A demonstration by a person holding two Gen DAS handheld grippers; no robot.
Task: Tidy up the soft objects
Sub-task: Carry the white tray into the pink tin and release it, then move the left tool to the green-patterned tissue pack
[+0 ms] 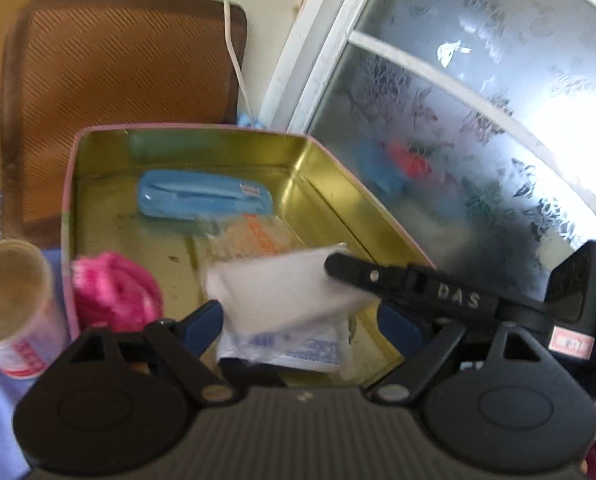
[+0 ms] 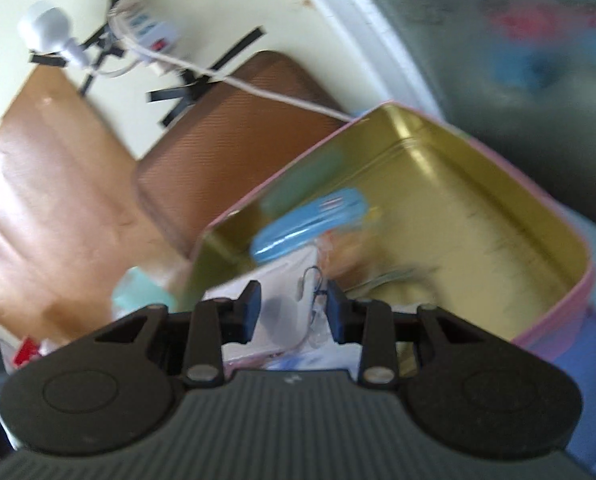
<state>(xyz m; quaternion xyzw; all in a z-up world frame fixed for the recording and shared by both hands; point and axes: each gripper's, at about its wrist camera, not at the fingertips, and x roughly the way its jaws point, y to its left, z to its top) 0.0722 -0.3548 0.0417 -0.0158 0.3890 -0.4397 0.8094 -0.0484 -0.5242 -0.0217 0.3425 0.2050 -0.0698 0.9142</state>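
From the left wrist camera, the left gripper (image 1: 300, 322) hangs over the near end of a gold-lined rectangular metal tin with a pink rim (image 1: 98, 160), its blue-padded fingers (image 1: 202, 324) spread wide and closing on nothing. Between and just beyond them lies a white soft pad (image 1: 282, 292), resting on a clear plastic packet with blue print (image 1: 294, 350). A black finger of the right gripper (image 1: 362, 276) reaches in from the right and touches the pad's far edge. Deeper in the tin sit a light blue plastic pouch (image 1: 204, 198) and a clear packet with orange lettering (image 1: 258, 236). A pink knitted bundle (image 1: 116, 290) sits at the tin's left wall, and a cardboard tube (image 1: 12, 304) stands outside it. From the right wrist camera, the right gripper (image 2: 294, 312) has its jaws partly open over the same tin (image 2: 538, 320), with the white pad (image 2: 282, 292) between the blue pads (image 2: 250, 314); blur hides whether they press on it. The light blue pouch (image 2: 310, 220) lies beyond, and a brown woven cushion (image 2: 234, 136) leans behind the tin.
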